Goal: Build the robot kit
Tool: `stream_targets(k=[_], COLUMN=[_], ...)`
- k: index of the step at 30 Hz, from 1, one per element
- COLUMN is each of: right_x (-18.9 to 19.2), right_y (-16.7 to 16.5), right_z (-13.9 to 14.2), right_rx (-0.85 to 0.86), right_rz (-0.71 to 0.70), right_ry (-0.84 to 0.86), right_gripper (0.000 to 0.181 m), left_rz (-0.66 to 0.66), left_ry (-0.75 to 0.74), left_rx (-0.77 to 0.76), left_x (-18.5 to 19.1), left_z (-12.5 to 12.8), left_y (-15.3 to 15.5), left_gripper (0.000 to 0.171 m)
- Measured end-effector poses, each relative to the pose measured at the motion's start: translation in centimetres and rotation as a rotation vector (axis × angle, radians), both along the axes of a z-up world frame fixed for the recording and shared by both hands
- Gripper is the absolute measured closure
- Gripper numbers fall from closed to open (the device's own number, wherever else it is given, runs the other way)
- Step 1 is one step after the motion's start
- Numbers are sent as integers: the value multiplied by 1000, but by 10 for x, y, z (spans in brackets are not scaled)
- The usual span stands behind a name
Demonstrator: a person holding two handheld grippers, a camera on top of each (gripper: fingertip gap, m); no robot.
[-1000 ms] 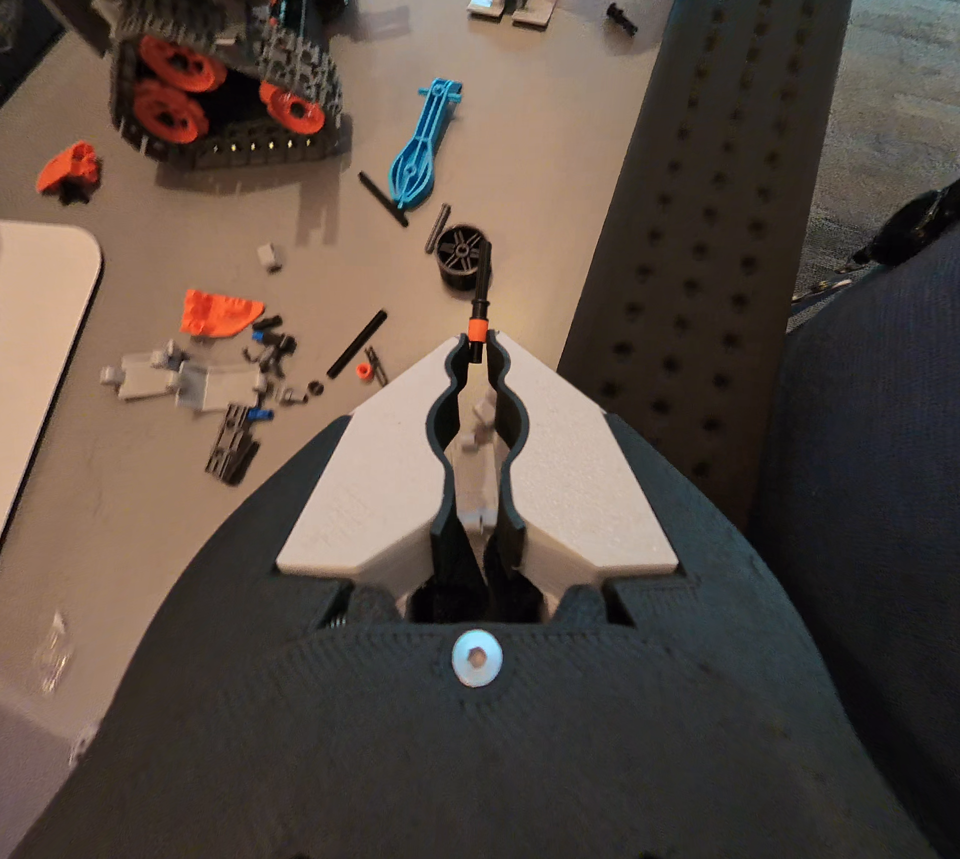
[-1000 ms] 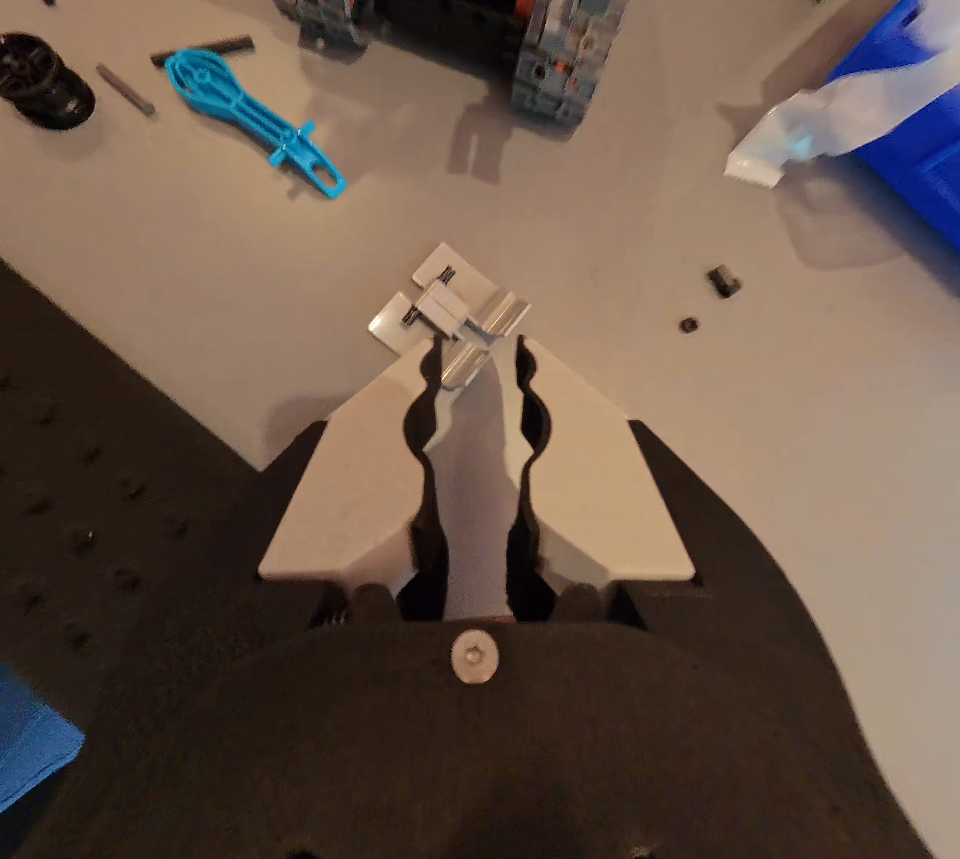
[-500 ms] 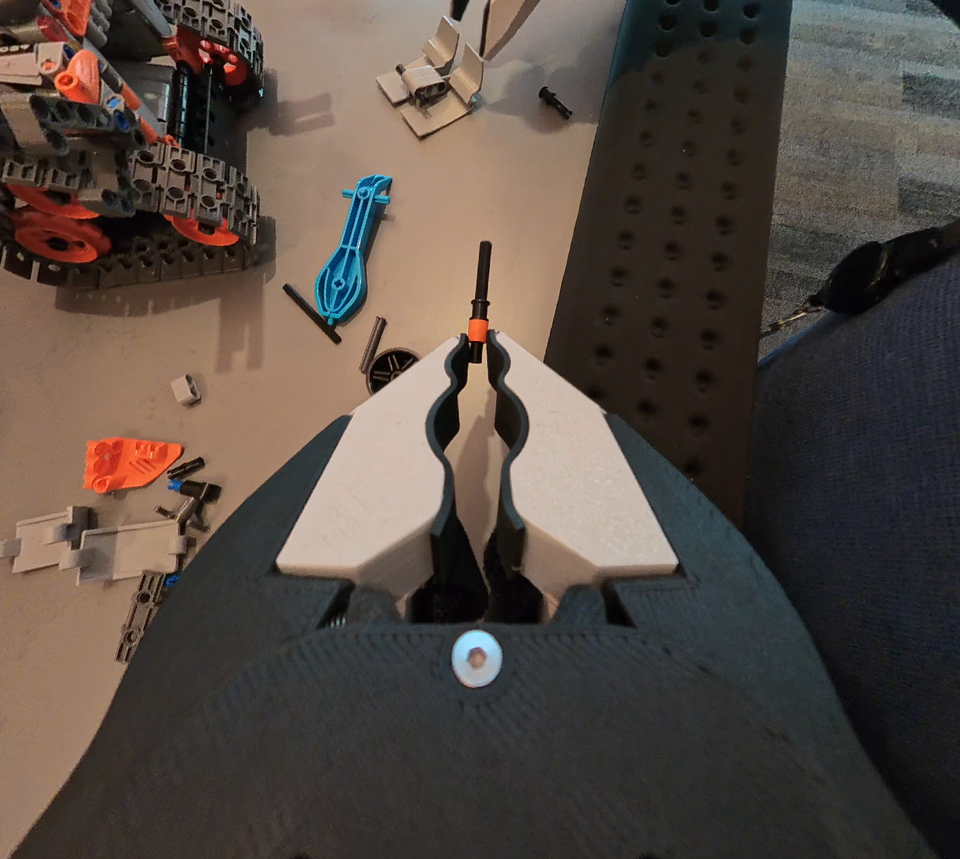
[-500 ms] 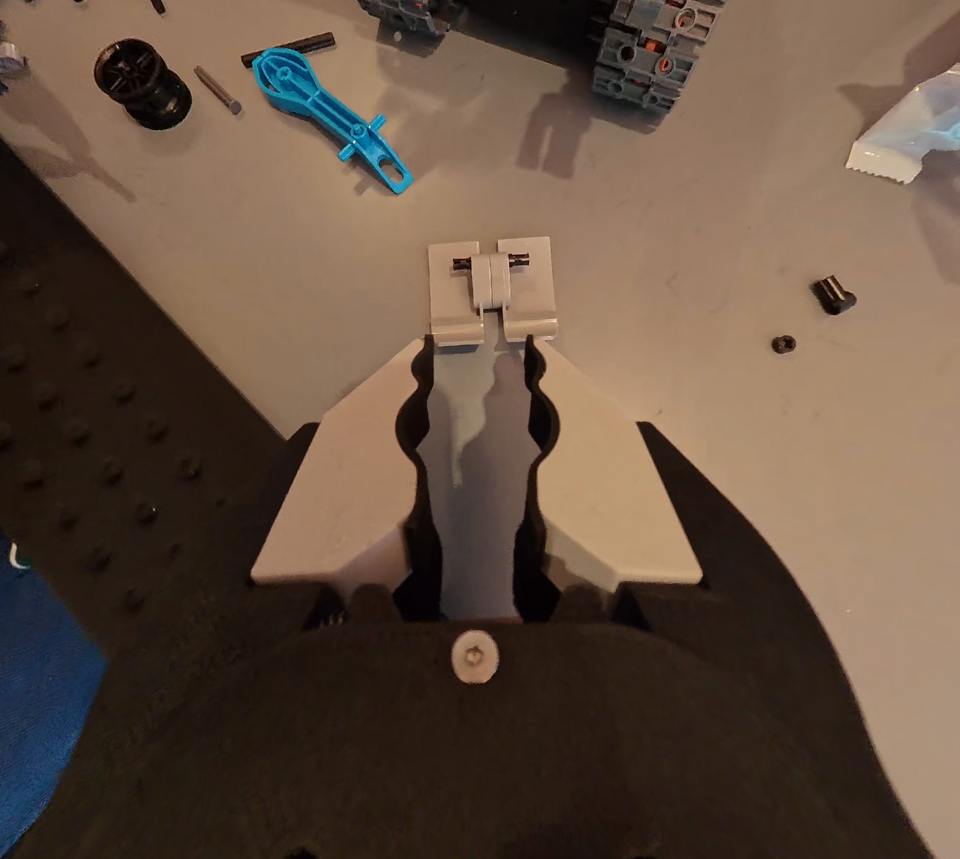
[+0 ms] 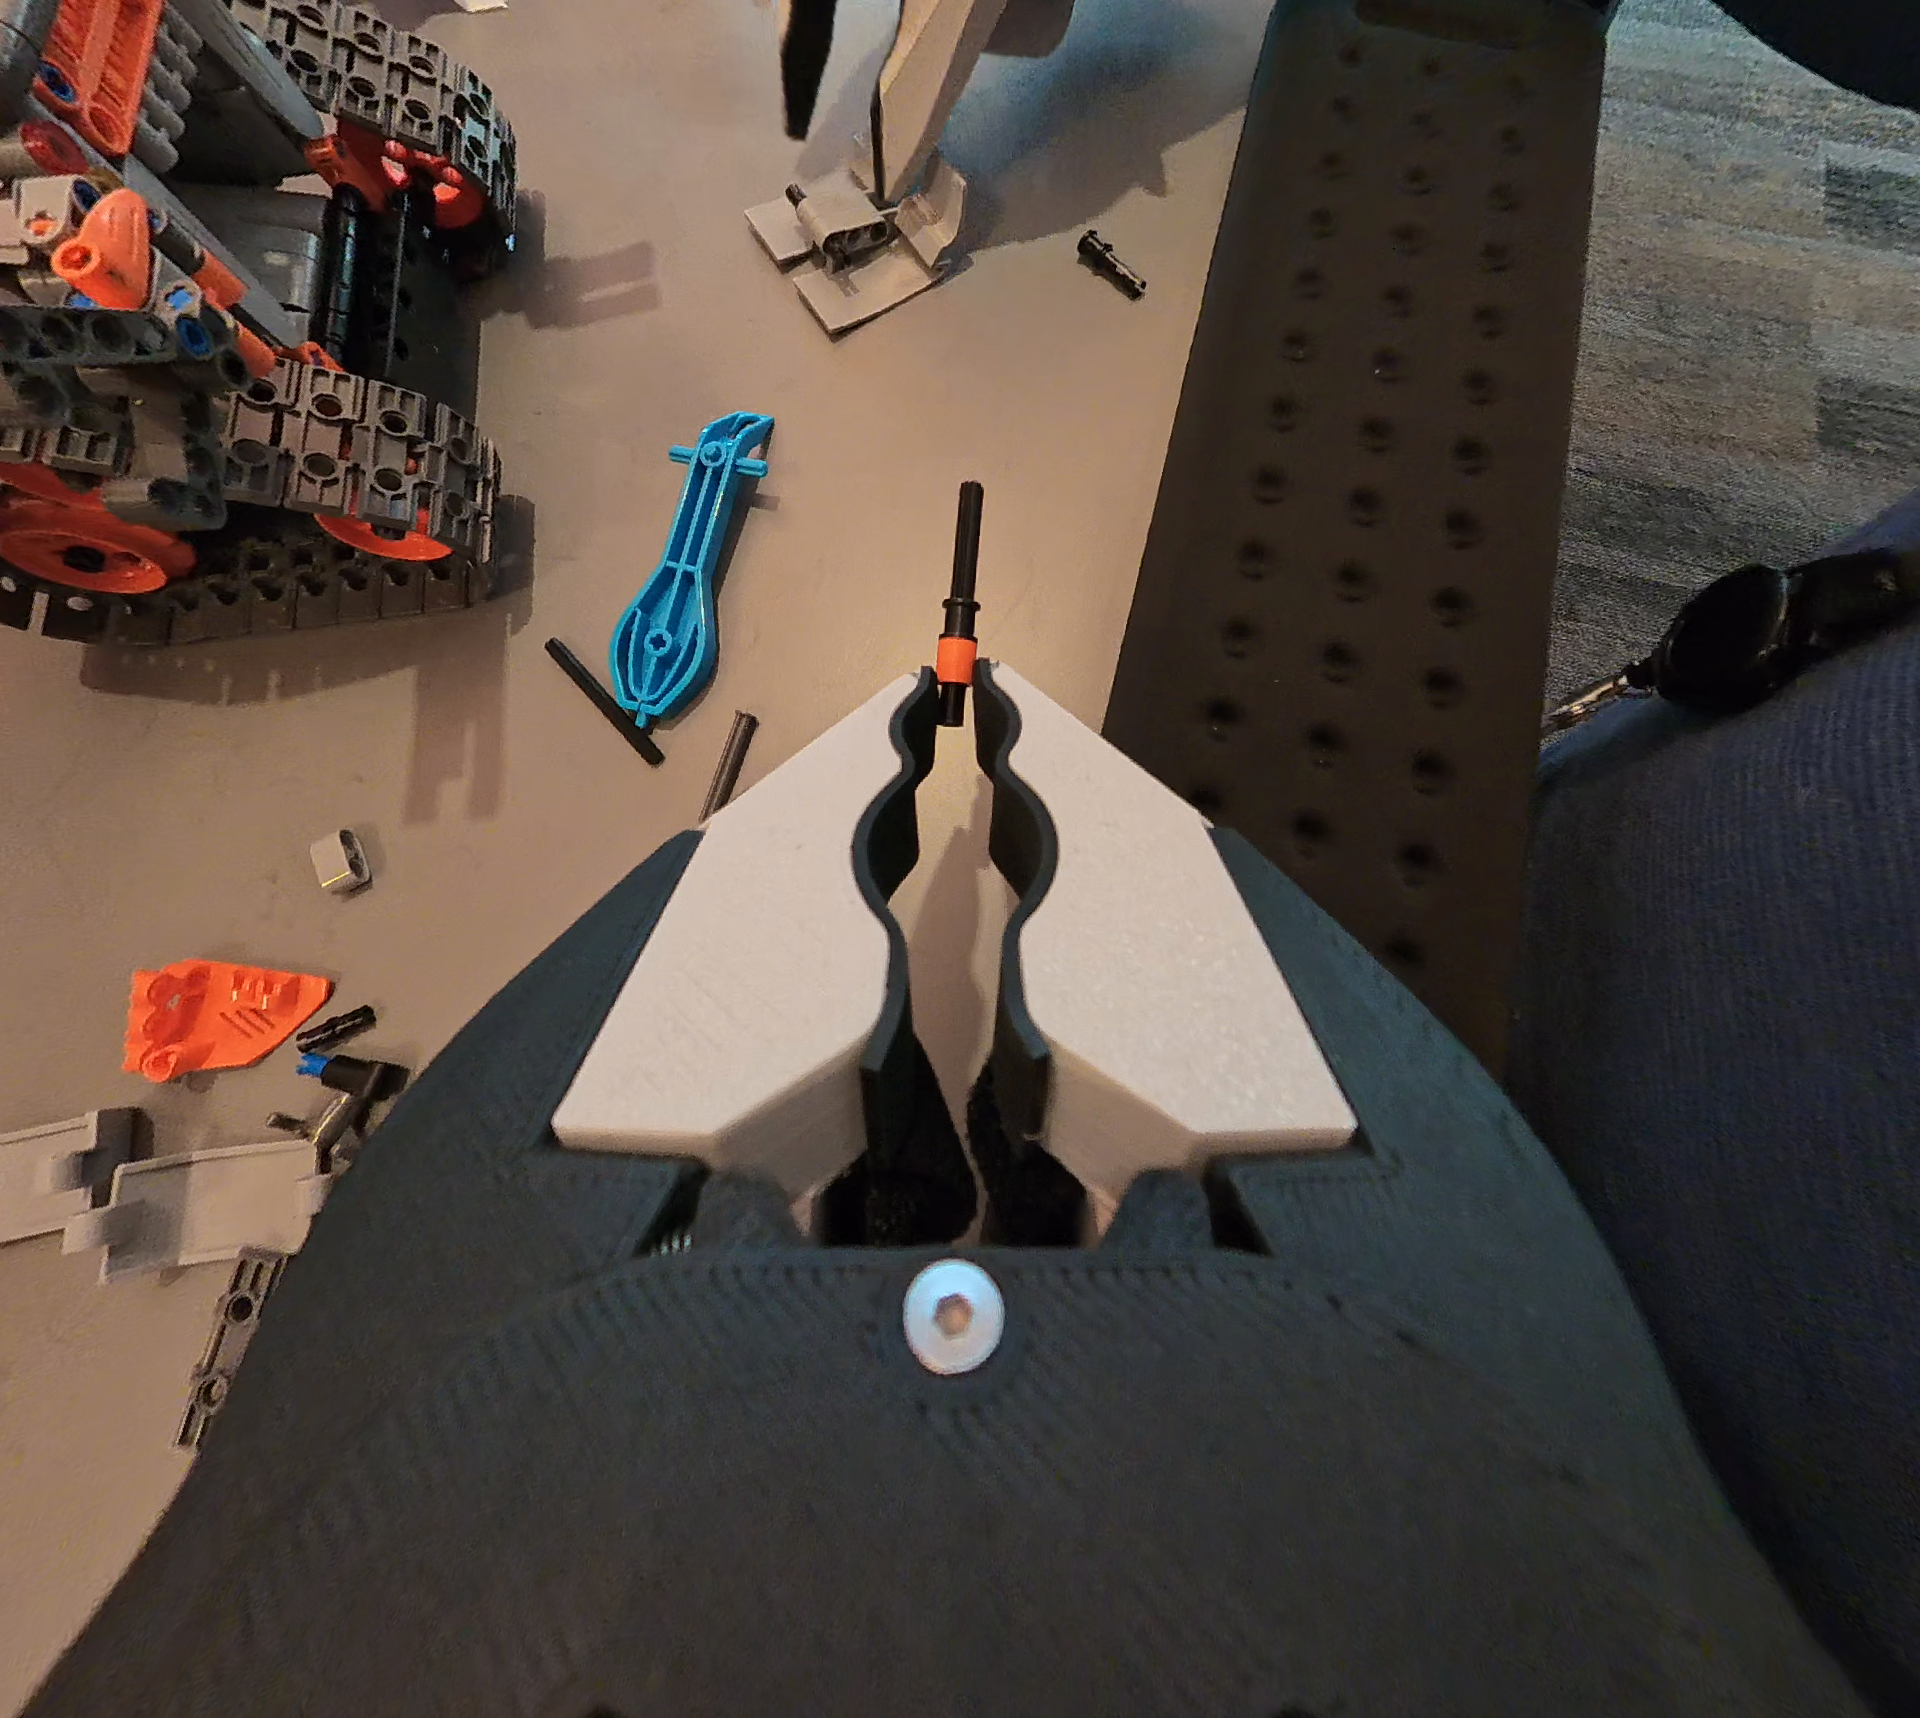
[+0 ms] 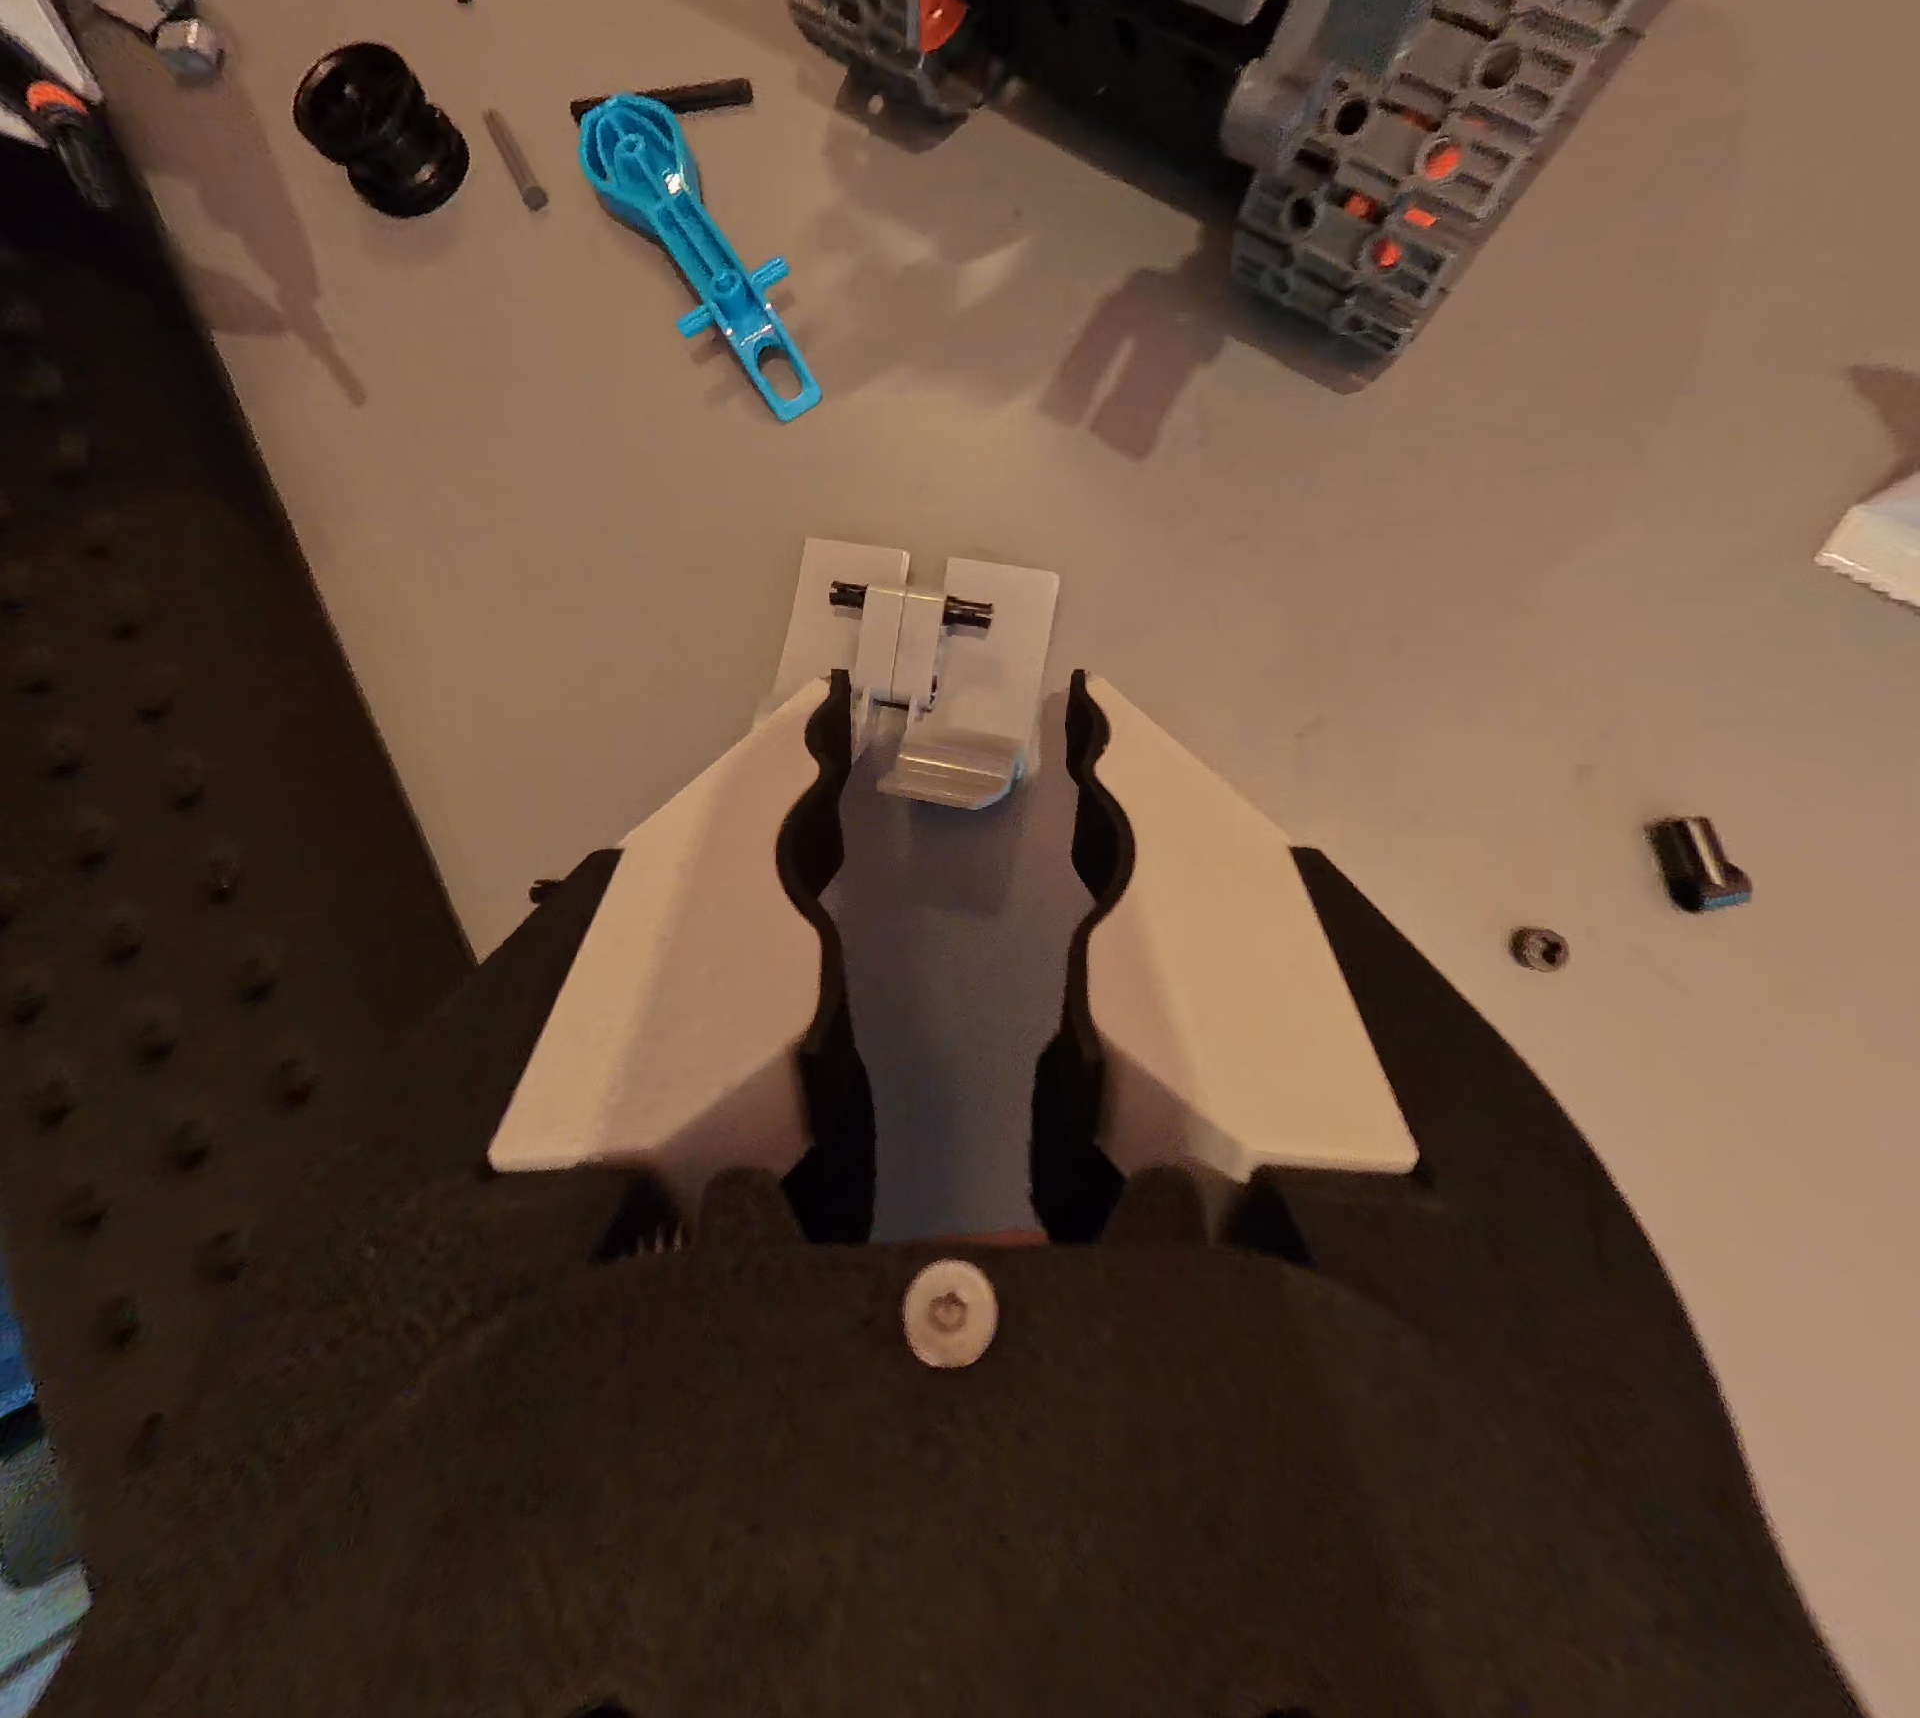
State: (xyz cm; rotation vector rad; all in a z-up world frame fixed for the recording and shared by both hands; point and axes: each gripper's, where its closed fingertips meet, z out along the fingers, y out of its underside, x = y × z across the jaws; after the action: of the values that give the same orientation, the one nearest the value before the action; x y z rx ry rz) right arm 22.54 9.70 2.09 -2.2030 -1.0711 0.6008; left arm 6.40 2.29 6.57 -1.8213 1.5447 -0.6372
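My left gripper (image 5: 954, 689) is shut on a black axle pin with an orange collar (image 5: 958, 598), which sticks out forward past the tips, above the grey table. My right gripper (image 6: 953, 702) is open, its jaws on either side of a grey hinged panel piece with black pins (image 6: 925, 640) that lies on the table. In the left wrist view the right gripper (image 5: 883, 141) reaches down onto that grey piece (image 5: 852, 245), held by a gloved hand.
A tracked grey, black and orange brick vehicle (image 5: 239, 338) (image 6: 1299, 37) stands on the table. A blue brick-separator tool (image 5: 686, 572) (image 6: 686, 234), a black wheel (image 6: 379, 130), black axles, an orange panel (image 5: 218, 1014) and small loose parts lie around. A dark perforated chair back (image 5: 1371, 473) borders the table. The gap from one gripper's tips to the other's is roughly 20 cm.
My left gripper has drawn back and swung right with the pin. My right gripper has opened wider and moved down over the grey hinged piece.
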Motion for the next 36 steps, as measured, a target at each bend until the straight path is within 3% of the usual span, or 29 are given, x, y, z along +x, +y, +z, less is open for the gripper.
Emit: stream_targets(k=[8, 11, 17, 23, 36], right_x=[-14, -11, 7, -7, -19], right_y=[-14, -7, 5, -8, -23], right_z=[-3, 9, 4, -8, 5], right_rx=[-44, 33, 41, -11, 14], right_rz=[57, 28, -32, 30, 47], right_ry=[-10, -6, -39, -49, -35], right_gripper=[148, 150, 138, 142, 141], left_rz=[16, 16, 12, 11, 13], left_ry=[-1, 0, -1, 8, 14], left_rx=[-7, -8, -11, -18, -27], left_x=[1, 2, 5, 6, 7], left_z=[-4, -5, -5, -9, -11], left_y=[5, 7, 10, 12, 18], left_gripper=[167, 167, 167, 167, 167])
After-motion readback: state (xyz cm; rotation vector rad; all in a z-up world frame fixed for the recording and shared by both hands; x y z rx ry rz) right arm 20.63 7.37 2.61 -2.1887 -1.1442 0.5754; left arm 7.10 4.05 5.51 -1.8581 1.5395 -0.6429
